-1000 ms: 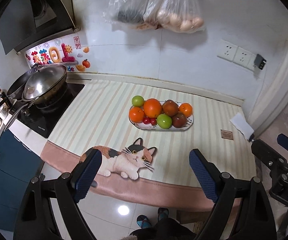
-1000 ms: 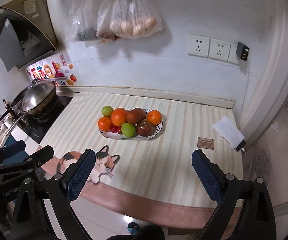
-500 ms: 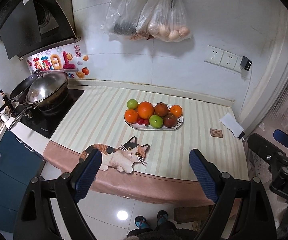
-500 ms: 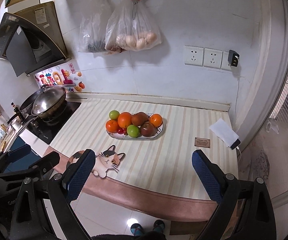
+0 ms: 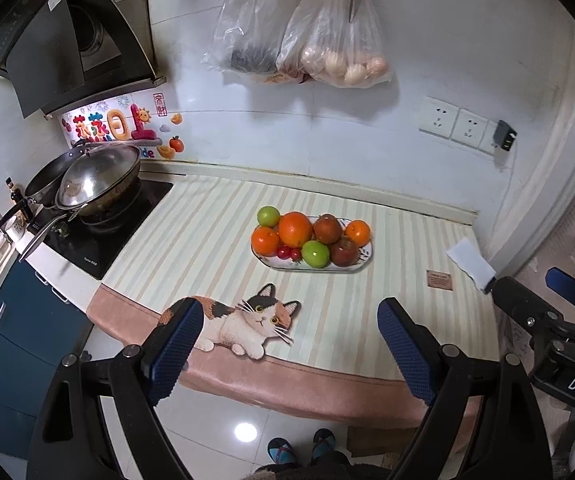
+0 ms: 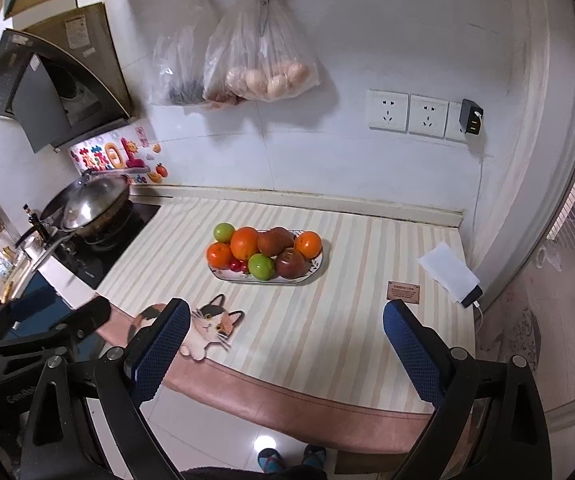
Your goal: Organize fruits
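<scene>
The oval plate (image 5: pixel 361 264) was taken as the landmark; it was seen resting on the striped surface (image 5: pixel 207 248), roughly midway between the back wall and the pink front edge (image 6: pixel 287 396), with bare cloth left on every side of it. A wide open strip was left between the plate and the front edge, broken only by the printed cat (image 5: pixel 255 324) toward the near left. To the plate's left the surface was bounded by the black hob (image 5: pixel 99 244) carrying a lidded wok (image 5: pixel 91 180); to its right a small brown tag (image 6: pixel 403 292) and a white device (image 6: pixel 447 276) were seen near the corner by the wall. Above the plate, bags (image 6: pixel 259 60) were hung on the wall, well clear of the fruit. On the plate, oranges (image 5: pixel 295 229), green fruits (image 5: pixel 314 253), dark red-brown fruits (image 5: pixel 344 252) and small red cherry tomatoes (image 5: pixel 284 252) were piled touching one another. The left hand-held gripper (image 5: pixel 283 348) was held off the front edge, well short of the plate, its blue pads set wide apart with nothing between them. The right hand-held gripper (image 6: pixel 287 348) was likewise held short of the plate, spread wide and empty.
</scene>
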Demonstrator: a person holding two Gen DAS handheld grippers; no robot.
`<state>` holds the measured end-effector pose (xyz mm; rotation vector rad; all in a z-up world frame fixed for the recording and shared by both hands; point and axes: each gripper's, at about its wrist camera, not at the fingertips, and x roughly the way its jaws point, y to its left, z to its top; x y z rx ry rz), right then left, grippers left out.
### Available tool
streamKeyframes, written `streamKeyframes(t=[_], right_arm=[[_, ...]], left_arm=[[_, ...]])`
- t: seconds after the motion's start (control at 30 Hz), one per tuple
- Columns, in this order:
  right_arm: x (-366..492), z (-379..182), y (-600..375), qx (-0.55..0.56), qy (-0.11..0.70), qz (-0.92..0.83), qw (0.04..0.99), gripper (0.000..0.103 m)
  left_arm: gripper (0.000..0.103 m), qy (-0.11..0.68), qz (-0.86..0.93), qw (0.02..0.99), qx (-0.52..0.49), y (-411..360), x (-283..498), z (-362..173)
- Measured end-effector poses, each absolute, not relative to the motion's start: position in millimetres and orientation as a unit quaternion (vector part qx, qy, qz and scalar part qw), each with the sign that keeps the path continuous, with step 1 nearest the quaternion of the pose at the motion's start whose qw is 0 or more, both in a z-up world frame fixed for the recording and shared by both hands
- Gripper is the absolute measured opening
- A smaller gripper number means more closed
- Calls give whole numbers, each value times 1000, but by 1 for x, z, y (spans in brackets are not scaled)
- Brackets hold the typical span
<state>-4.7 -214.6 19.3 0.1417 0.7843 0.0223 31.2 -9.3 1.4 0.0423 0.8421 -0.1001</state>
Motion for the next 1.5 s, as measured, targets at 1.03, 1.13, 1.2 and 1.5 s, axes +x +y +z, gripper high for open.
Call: streamKeyframes(t=[1.03,1.13,1.2,1.5], right_arm=[[159,-80,-204,50,446,1,894,99],[160,-80,-203,51,446,1,894,99],[160,-80,-202,50,445,1,894,99],[160,-76,-199,52,440,2,897,102]], left_arm=[[89,480,1,877,25,-13,171,-83],[89,482,0,876,25,-12,174,-85],[89,483,-1,875,22,-12,175,-86],[90,472,4,881,23,-8,175,-81]])
